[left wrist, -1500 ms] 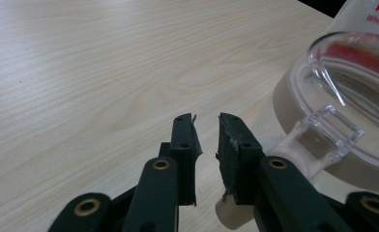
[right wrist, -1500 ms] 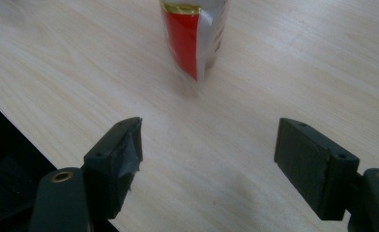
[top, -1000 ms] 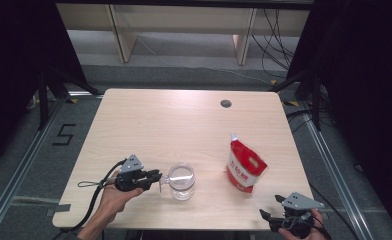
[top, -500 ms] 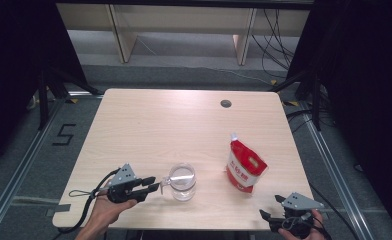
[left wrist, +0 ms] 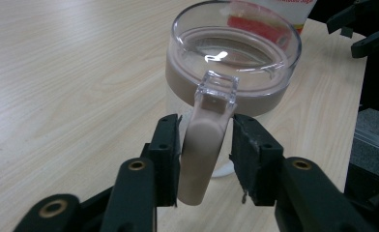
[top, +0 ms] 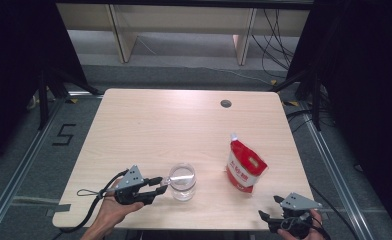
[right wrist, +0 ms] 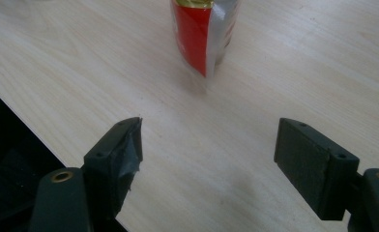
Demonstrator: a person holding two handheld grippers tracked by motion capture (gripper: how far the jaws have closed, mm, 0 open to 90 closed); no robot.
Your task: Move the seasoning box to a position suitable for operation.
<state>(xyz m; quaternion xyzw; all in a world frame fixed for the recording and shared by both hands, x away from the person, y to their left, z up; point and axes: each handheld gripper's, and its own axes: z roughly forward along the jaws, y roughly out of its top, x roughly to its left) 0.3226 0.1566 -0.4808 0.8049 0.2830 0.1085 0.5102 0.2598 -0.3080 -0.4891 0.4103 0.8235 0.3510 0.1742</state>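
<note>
So the clear glass mug is sitting upright near the front edge of the desk, a bit left of centre, mouth facing straight up. Its long axis is vertical. The handle sticks out sideways toward the left hand-held gripper, so in the high view it points left. In the left gripper view the handle runs top to bottom right between the two black jaws, with a clear square tab at its top by the rim.

The left hand-held gripper lies roughly level, pointing right at the mug. Its jaws have just been opening, and now they stand a little apart around the handle. There's a slim gap on the right side, and on the left the pad is right up against the handle or very nearly, can't tell if it actually touches. Either way it's not clamped.

The right hand-held gripper is way over at the front right corner of the desk, jaws spread wide with nothing in them, just bare wood between. It points toward a red and white pouch standing upright well to the right of the mug.

The desk is light wood grain with a round cable hole near the back edge. Around it there's grey floor, dark curtains on both sides, some cables and pale shelving behind
</note>
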